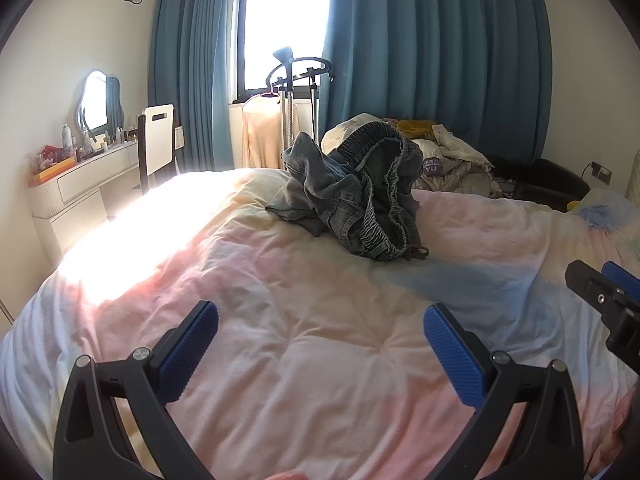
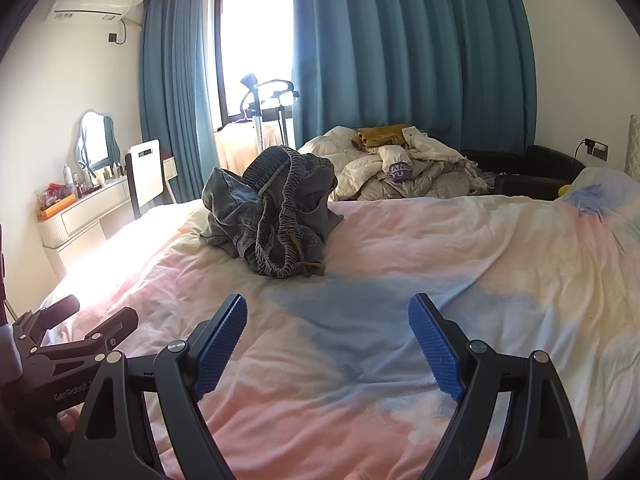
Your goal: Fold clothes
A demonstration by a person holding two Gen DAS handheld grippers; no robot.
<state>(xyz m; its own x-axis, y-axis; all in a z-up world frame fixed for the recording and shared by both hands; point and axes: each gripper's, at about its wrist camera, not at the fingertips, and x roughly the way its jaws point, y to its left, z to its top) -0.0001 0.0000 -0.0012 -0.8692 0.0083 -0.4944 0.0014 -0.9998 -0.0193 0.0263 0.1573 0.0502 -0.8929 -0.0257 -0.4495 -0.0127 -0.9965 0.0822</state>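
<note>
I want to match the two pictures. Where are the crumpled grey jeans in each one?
Left wrist view: the grey jeans sit right of centre, heaped on the pastel duvet, beyond the open left gripper.
Right wrist view: the grey jeans sit left of centre, beyond the open right gripper.
Shared landmark: the bright window between the blue curtains, above and behind the jeans in both views.

Sunlight through a tall window (image 2: 256, 48) between blue pleated curtains (image 2: 412, 48) washes a white dressing table (image 1: 92, 176) beside cream walls (image 1: 60, 40)
</note>
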